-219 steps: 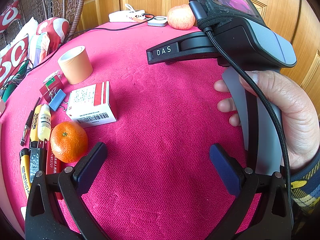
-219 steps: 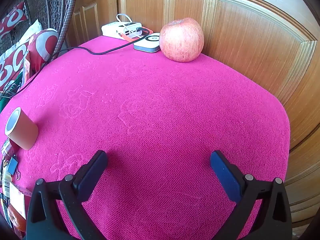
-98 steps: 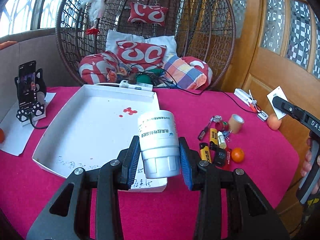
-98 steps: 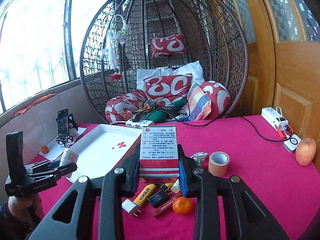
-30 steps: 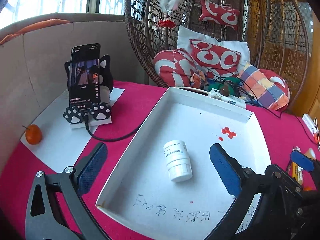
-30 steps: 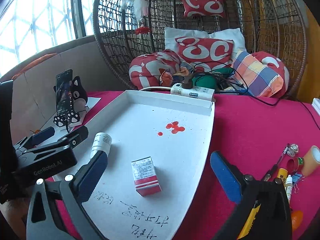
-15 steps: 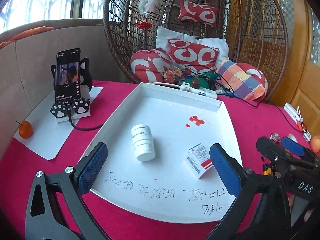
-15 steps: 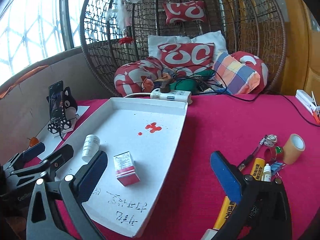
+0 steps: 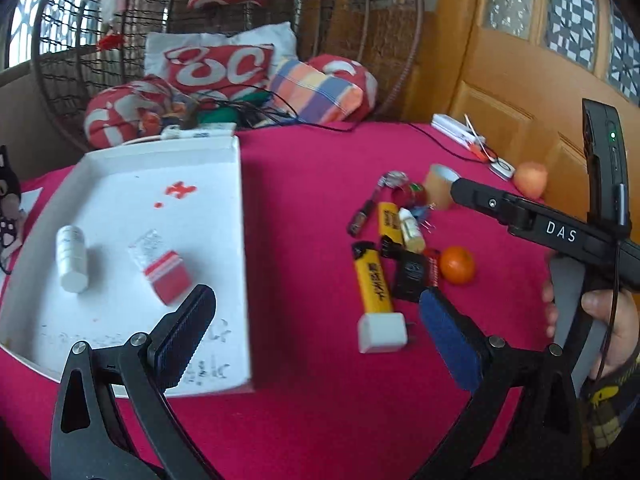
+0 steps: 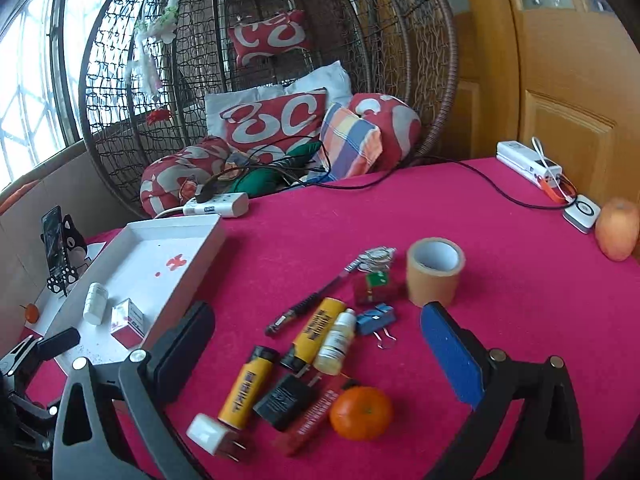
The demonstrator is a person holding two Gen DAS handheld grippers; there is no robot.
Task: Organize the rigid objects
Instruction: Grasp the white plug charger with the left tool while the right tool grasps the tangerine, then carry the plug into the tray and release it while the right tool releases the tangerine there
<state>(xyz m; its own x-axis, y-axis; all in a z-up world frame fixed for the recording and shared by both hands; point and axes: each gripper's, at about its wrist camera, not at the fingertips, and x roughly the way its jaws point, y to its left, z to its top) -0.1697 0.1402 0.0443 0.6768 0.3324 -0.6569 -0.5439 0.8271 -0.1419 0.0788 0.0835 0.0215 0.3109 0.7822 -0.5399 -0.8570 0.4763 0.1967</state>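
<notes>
A white tray [image 9: 240,208] [image 10: 200,264] on the pink table holds a white pill bottle [image 9: 72,258] [image 10: 95,303] lying down and a red-and-white box [image 9: 162,266] [image 10: 127,322]. To its right lies a pile: two yellow tubes [image 9: 373,276] [image 10: 245,393], a black adapter [image 9: 412,276] [image 10: 285,400], a white plug [image 9: 382,333] [image 10: 212,434], a small dropper bottle [image 10: 336,342], a tangerine [image 9: 457,265] [image 10: 361,412], a tape roll [image 10: 435,271]. My left gripper [image 9: 316,340] is open and empty above the tray's right edge. My right gripper [image 10: 318,358] is open and empty over the pile.
An apple [image 10: 617,234], a white charger puck [image 10: 582,213] and a power strip [image 10: 528,166] with cables lie at the far right near the wooden door. A phone on a cat stand [image 10: 56,248] stands left of the tray. A wicker chair with cushions [image 10: 280,120] is behind the table.
Both grippers have swung right, away from the tray toward the pile of small objects. The bottle and box stay in the tray. Both grippers remain open.
</notes>
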